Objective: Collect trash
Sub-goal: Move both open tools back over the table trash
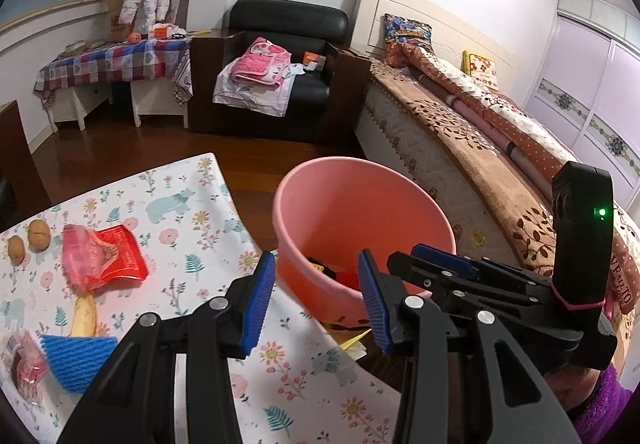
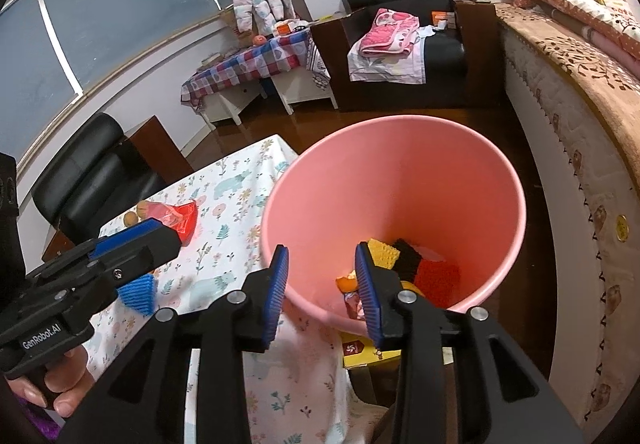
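Observation:
A pink bin stands on the floor beside the table; in the right wrist view it holds yellow, black and red foam nets, orange peel and a wrapper. My left gripper is open and empty above the table edge near the bin. My right gripper is open and empty over the bin's near rim. On the floral tablecloth lie a red wrapper, two walnuts, a blue foam net, a banana peel and a small red packet.
A bed runs along the right. A black armchair with pink clothes stands at the back, next to a checked-cloth table. A yellow box lies under the bin. Another black chair stands left of the table.

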Demonstrator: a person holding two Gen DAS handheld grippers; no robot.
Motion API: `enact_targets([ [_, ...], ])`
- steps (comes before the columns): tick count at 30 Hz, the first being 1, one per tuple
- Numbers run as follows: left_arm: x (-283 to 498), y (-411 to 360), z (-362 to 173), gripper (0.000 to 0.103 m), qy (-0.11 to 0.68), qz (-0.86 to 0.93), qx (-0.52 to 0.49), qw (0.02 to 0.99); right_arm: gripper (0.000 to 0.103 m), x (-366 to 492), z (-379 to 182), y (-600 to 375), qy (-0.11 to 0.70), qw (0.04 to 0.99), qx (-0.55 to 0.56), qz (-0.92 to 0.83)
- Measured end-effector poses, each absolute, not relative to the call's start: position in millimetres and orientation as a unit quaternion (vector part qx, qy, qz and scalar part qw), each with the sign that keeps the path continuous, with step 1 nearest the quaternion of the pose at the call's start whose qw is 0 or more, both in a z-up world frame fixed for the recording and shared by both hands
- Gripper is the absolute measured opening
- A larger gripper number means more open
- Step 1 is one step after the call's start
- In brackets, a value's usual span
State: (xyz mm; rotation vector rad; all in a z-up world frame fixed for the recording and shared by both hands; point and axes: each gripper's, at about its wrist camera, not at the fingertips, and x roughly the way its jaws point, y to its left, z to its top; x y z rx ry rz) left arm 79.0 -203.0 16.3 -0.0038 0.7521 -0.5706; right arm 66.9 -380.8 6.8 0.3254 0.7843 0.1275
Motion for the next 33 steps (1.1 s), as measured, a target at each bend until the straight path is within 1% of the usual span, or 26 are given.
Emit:
enact_targets([
  [2, 76.1, -198.0, 17.8, 0.042, 0.36, -0.272, -0.003, 0.892, 0.037, 67.0, 8.0, -376.3, 0.381, 0.909, 0.156, 0.066],
  [3, 74.6, -195.1, 18.8, 0.042, 0.359, -0.271, -0.004, 0.893, 0.042, 66.7, 8.1, -375.4, 0.382, 0.909, 0.155, 0.068],
  [4, 73.2, -193.1, 19.4, 0.042, 0.358, -0.271, -0.005, 0.894, 0.044, 66.6, 8.9, -372.9, 0.382, 0.908, 0.154, 0.07],
  [21, 56.7, -136.2, 18.7, 0.044, 0.351, -0.234, -0.017, 0.907, 0.044, 65.6, 11.3, -324.0, 0.398, 0.902, 0.121, 0.118],
  [33, 45.6, -42.9, 9.7, 0.044, 0.355, -0.137, -0.033, 0.924, 0.044, 69.0, 6.0, -279.2, 0.416, 0.888, 0.098, 0.171],
])
